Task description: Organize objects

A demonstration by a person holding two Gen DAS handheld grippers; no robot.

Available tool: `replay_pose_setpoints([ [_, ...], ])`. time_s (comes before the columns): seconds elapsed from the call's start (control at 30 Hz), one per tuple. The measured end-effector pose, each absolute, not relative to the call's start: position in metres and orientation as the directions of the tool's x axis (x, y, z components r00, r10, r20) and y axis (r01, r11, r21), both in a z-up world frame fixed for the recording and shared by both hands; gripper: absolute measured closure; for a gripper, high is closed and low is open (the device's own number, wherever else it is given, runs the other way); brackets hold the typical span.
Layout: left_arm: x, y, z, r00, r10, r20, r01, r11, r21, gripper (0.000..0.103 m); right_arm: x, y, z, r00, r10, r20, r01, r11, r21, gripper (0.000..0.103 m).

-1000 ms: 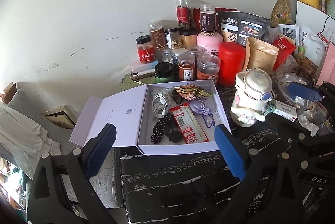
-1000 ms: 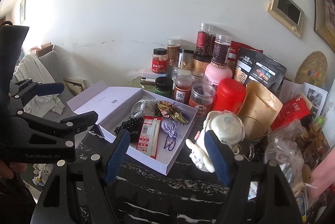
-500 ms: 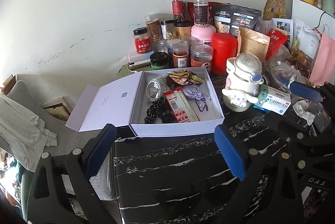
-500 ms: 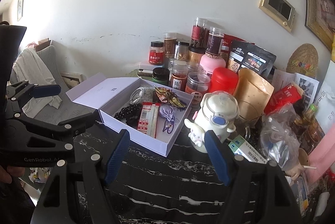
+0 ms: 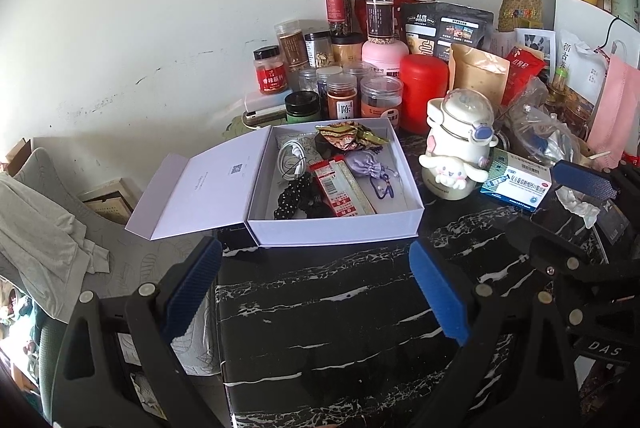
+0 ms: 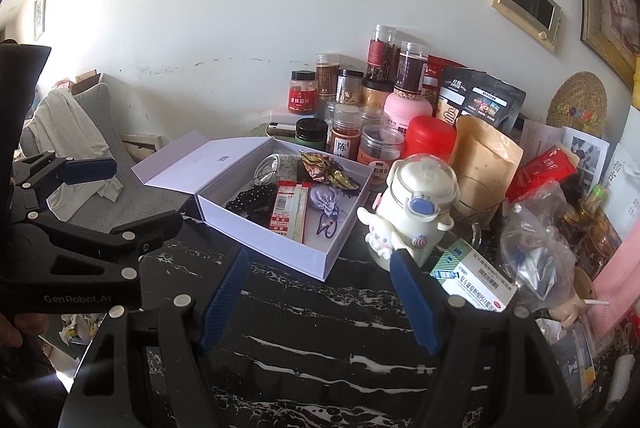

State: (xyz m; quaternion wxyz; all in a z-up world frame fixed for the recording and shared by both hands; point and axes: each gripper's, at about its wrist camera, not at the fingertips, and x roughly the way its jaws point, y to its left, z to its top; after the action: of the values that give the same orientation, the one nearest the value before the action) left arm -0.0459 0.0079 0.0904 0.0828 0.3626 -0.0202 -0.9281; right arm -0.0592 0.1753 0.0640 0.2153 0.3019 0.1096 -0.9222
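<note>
The open white box [image 5: 336, 228] sits on the black marble table [image 5: 340, 308], just ahead of both grippers, its lid folded out to the left. The left gripper [image 5: 316, 292] and right gripper [image 6: 316, 296] hover above the bare table, jaws spread wide and holding nothing. A white character bottle [image 6: 412, 212] stands just right of the box, a medicine carton [image 6: 476, 280] beside it.

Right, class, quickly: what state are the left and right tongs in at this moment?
Left tongs: open, holding nothing.
Right tongs: open, holding nothing.
</note>
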Motion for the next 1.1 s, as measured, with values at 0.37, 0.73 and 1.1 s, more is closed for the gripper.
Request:
replay_pose_setpoints([
  [0.37, -0.0432, 0.0066, 0.0895, -0.718, -0.156, -0.678, 0.133, -0.987, 0.087, 0.009, -0.0577, 0.1745, 0.0650, -0.723, -0.331, -0.606, 0.467, -0.881, -0.076, 0.029],
  [0.73, -0.0440, 0.0050, 0.0877, -0.710, -0.160, -0.686, 0.135, -0.987, 0.091, 0.009, -0.0593, 0.1750, 0.0625, -0.721, -0.322, -0.613, 0.464, -0.882, -0.081, 0.029],
  [1.1, -0.0437, 0.0049, 0.0854, -0.703, -0.157, -0.694, 0.132, -0.987, 0.090, 0.009, -0.0621, 0.1764, 0.0587, -0.719, -0.313, -0.621, 0.455, -0.887, -0.080, 0.029],
])
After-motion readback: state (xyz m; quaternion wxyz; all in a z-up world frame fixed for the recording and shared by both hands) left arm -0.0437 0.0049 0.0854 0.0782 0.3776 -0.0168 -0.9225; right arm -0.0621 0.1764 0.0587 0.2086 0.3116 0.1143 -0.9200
